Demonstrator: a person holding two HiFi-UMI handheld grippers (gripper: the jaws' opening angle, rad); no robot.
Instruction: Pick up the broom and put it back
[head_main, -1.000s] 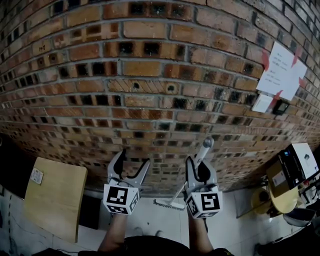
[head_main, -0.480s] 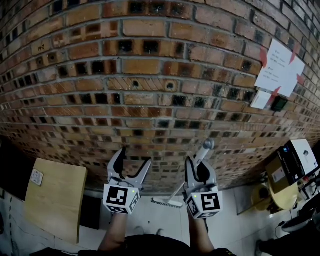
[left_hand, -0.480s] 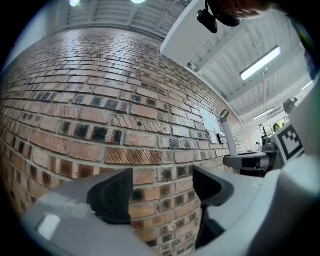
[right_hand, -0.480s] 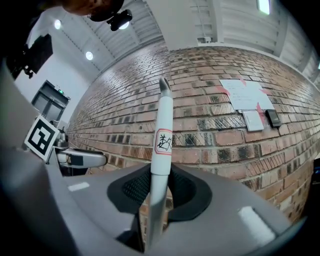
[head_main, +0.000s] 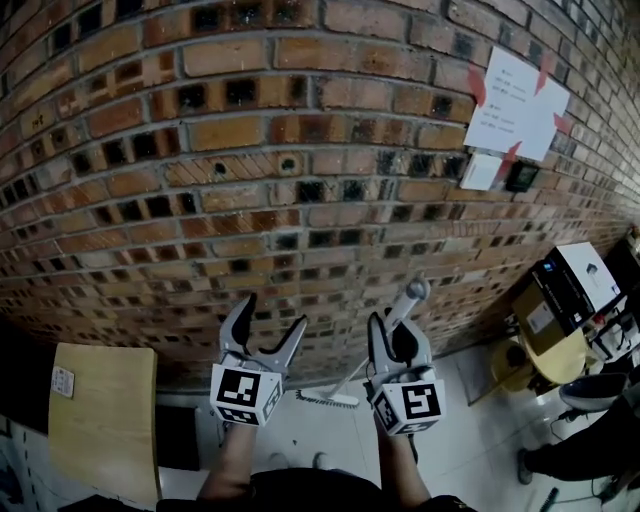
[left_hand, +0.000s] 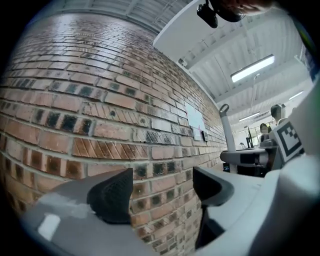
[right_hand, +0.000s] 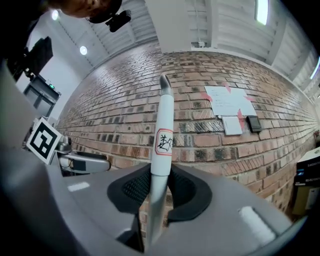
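In the head view my right gripper (head_main: 396, 335) is shut on the broom's pale grey handle (head_main: 408, 300). The handle slants down to the white broom head (head_main: 325, 398), which is near the floor at the foot of the brick wall. The right gripper view shows the handle (right_hand: 162, 130), with a small label on it, standing upright and pinched between the black pads (right_hand: 135, 187) of the right gripper (right_hand: 159, 189). My left gripper (head_main: 272, 318) is level beside it and open, with nothing between its jaws. The left gripper view shows only brick between the left gripper's (left_hand: 162, 192) jaws.
A brick wall (head_main: 250, 150) fills the front, close to both grippers. Paper notices (head_main: 515, 100) hang on it at the upper right. A wooden board (head_main: 100, 410) lies at the lower left. Boxes (head_main: 565, 290), a yellow stool (head_main: 545, 355) and a person's legs (head_main: 590, 440) are at the right.
Both grippers have moved rightward along the wall, the right one still shut on the broom. The notices and boxes now sit further left in the view.
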